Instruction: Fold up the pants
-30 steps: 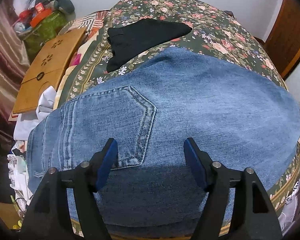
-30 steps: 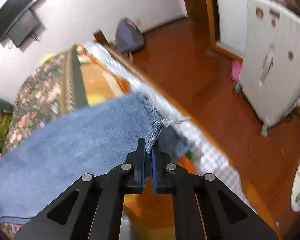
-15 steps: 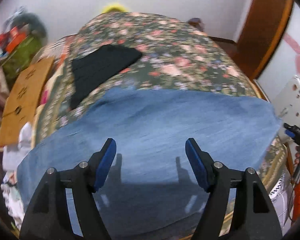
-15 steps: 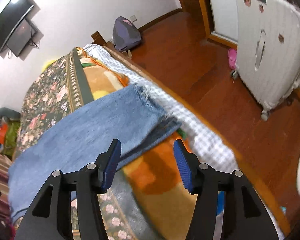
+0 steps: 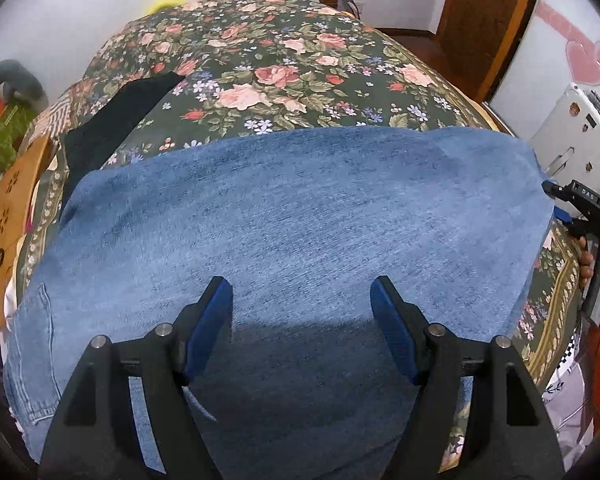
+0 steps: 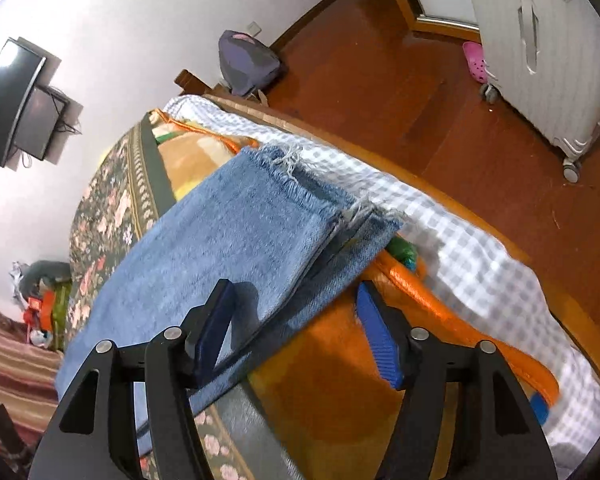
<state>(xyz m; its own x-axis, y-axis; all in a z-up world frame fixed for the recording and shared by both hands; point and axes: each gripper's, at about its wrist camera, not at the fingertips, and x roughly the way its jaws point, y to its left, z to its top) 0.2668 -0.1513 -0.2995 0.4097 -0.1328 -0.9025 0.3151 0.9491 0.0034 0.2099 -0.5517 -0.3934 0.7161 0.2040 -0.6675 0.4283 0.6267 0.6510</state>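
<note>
Pants (image 5: 300, 220) matt blue denim, frayed hems; floor (image 6: 440, 92) glossy wood.

Only one marking reads at all: pale capitals that look like "DAS" on the black body of the right gripper (image 5: 580, 206), seen in the left wrist view far off to the right of the left claw's blue pads and above them; the letters are small and the reading is not certain. The red packaging (image 6: 40, 308) at the far left of the right wrist view, well beyond that claw's left finger, carries print too small and blurred to make out. Nothing else in either view bears legible text, numbers or signs
</note>
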